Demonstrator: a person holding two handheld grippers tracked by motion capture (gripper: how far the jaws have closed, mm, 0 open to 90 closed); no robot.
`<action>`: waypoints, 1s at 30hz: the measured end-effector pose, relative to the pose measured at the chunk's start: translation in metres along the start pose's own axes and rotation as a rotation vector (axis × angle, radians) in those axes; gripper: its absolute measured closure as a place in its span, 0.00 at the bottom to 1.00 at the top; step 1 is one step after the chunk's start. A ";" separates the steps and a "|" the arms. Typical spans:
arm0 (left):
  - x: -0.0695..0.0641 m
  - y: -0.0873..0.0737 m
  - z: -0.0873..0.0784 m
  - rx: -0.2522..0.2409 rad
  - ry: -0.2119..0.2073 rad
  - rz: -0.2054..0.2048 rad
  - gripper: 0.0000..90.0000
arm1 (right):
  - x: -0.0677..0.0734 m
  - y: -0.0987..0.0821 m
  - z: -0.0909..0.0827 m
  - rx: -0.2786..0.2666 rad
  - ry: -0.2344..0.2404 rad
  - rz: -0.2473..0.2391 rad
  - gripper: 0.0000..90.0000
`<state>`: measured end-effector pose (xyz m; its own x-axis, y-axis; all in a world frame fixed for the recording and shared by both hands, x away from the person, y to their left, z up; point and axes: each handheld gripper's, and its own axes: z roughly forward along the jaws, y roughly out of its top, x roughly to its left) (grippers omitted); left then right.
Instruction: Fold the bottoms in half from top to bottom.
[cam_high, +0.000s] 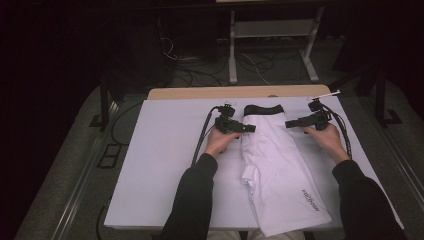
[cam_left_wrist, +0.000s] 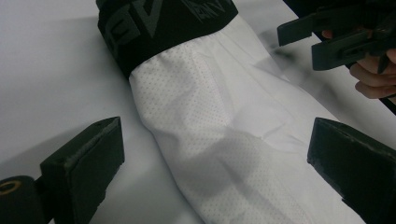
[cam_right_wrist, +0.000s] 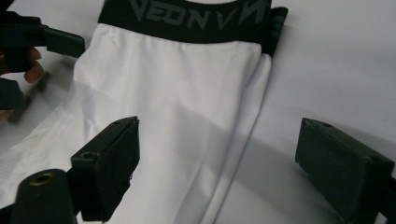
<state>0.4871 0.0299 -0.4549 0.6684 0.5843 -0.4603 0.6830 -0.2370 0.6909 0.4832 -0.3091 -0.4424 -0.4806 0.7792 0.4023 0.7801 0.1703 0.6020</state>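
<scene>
A white garment (cam_high: 272, 160) with a black lettered waistband (cam_high: 263, 109) lies folded lengthwise on the white table top (cam_high: 160, 165), with the waistband at the far end. My left gripper (cam_high: 251, 128) sits at the garment's left edge just below the waistband and points right. In the left gripper view, it (cam_left_wrist: 215, 163) is open, with the dotted white fabric (cam_left_wrist: 210, 107) between and below its jaws. My right gripper (cam_high: 289, 123) faces it from the right side. It (cam_right_wrist: 219, 163) is open, straddling the garment's folded edge (cam_right_wrist: 247, 121), pads not pressing on it.
A wooden strip (cam_high: 210, 92) edges the table's far side. Beyond it on the dark floor are a metal frame (cam_high: 270, 45) and loose cables (cam_high: 200, 75). A cable (cam_high: 202, 140) trails from the left gripper across the table. The garment's near end hangs past the front edge.
</scene>
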 end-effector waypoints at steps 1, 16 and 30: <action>0.000 0.000 0.001 0.001 -0.001 -0.001 0.04 | -0.001 0.001 0.001 0.008 -0.005 0.007 0.16; 0.002 0.000 0.006 0.009 0.036 -0.013 0.30 | -0.005 0.002 0.012 0.010 0.015 0.053 0.42; 0.000 -0.001 0.011 0.006 0.065 -0.030 0.58 | 0.004 0.002 0.019 -0.001 -0.063 0.022 0.71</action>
<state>0.4898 0.0217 -0.4613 0.6272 0.6405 -0.4430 0.7042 -0.2235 0.6739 0.4909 -0.2937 -0.4526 -0.4368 0.8192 0.3717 0.7901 0.1518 0.5939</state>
